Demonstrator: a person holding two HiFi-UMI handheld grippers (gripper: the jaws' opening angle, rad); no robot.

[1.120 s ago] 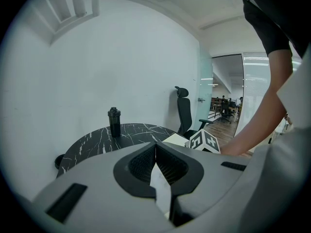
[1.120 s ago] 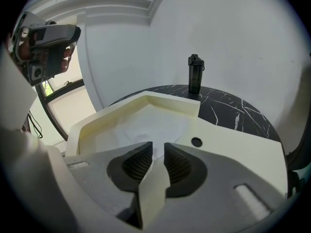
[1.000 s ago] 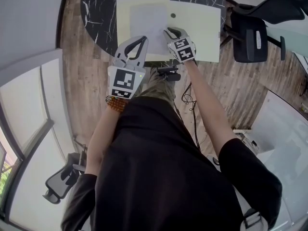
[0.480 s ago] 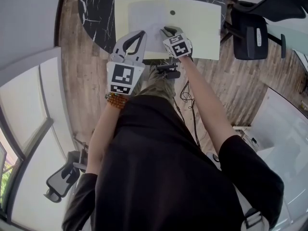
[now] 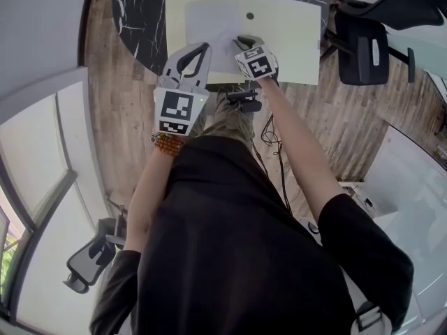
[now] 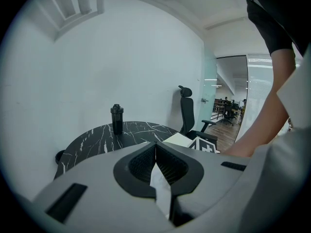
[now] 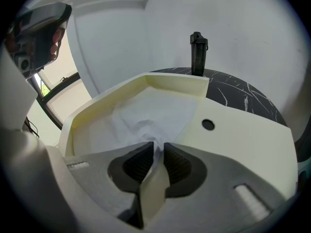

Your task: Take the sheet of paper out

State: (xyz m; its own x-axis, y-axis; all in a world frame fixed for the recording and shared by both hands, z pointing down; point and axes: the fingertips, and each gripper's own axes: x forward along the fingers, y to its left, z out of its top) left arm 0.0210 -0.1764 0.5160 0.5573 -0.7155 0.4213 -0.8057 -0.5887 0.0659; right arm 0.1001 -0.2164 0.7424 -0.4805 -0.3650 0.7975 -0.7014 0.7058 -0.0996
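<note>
Cream file box (image 5: 176,26) lies open on the black marble table (image 5: 140,19) in the head view, its lid (image 5: 286,40) folded out flat to the right. The sheet of paper (image 5: 213,19) lies inside the walled half. I have the left gripper (image 5: 202,49) over the sheet's near left part and the right gripper (image 5: 241,42) at its right edge, the two near each other.

Left gripper view: the jaws are pressed together at the tips, with a narrow white strip clamped between them. I judge this strip to be the sheet's near edge; the view does not show where it leads. A dark bottle (image 6: 116,119) stands on the far side of the table.

Right gripper view: the jaws pinch the sheet, which is bunched and creased just ahead of the tips. A cream strip also sits between the jaws below the tips; I cannot tell whether it belongs to the box.

Hazards, as I judge them:
1. Tearing. Cause: the two grippers pulling apart, or at unequal rates, while both hold the same sheet.
2. Box dragged toward me. Cause: the right jaws holding box material together with the sheet.
3. Slip. Cause: a shallow grip on a creased patch.
4. Snagging. Cause: lifting too low, so the sheet catches on the box wall.
</note>
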